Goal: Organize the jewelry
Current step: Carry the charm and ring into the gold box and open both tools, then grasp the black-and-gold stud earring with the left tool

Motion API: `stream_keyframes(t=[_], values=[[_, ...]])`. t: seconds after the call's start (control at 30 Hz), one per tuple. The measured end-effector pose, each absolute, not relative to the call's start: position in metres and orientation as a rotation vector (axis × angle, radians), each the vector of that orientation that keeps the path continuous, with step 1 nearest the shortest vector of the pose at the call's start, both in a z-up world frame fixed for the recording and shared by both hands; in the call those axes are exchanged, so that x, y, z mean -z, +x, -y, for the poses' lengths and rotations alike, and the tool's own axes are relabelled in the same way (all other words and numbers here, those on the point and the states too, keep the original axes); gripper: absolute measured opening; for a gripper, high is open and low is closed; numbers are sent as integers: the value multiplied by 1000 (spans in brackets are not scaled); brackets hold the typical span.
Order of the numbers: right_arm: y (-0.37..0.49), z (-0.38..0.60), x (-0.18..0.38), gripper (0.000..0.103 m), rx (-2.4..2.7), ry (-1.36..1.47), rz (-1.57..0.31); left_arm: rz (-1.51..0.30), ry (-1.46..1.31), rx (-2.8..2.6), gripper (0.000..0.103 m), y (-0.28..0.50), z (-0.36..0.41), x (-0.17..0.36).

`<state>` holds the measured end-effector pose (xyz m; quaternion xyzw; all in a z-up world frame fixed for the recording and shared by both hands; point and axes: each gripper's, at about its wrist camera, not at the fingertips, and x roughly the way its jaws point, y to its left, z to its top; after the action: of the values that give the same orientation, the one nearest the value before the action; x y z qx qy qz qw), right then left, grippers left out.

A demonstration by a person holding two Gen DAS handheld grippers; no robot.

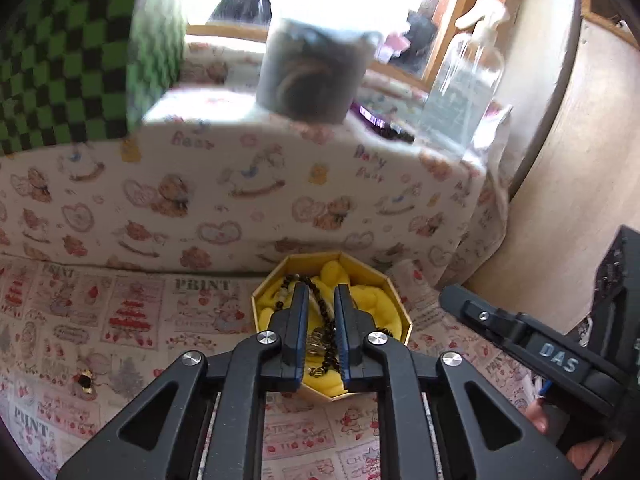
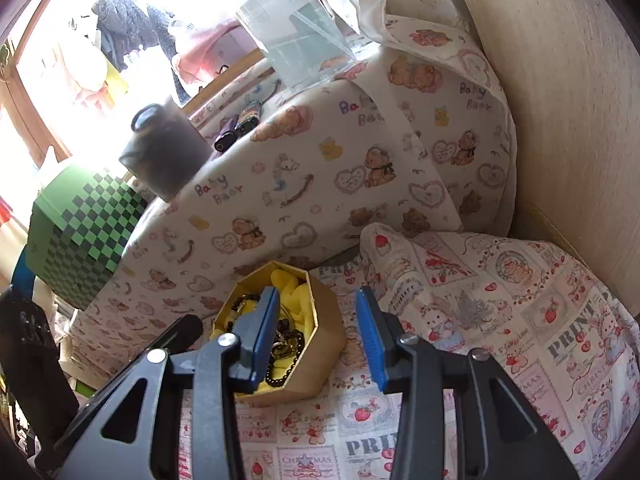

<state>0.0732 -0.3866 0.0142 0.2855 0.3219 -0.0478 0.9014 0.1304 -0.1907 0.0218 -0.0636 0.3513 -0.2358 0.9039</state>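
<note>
Hovering over the octagonal gold box (image 1: pixel 394 300), the left gripper (image 1: pixel 322 300) shows in the left wrist view with its jaws set a narrow gap apart; a black bead necklace (image 1: pixel 320 312) lies on the box's yellow lining between them, though whether they pinch it I cannot tell; the right gripper (image 1: pixel 520 336) sits right of the box; in the right wrist view the right gripper (image 2: pixel 318 312) gapes wide, holding nothing, one finger over the box (image 2: pixel 320 320), where the necklace (image 2: pixel 286 344) rests; behind the box stands a bear-print cushion (image 2: pixel 320 168).
</note>
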Motion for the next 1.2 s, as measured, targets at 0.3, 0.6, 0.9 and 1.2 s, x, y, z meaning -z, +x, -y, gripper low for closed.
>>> stream_keyframes(t=[0.3,0.6,0.9,1.2], values=[[69,365,-26,41,73,508,-639,-496,-3,349,24,84,141,-63],[62,314,-40,55,56,295,-601,-418,30,251,39,57,85,-66],[58,277,-37,87,69,129,-558,-423,25,191,51,59,57,-36],[49,271,-40,103,132,108,-471,-431,-80,173,79,59,36,-37]])
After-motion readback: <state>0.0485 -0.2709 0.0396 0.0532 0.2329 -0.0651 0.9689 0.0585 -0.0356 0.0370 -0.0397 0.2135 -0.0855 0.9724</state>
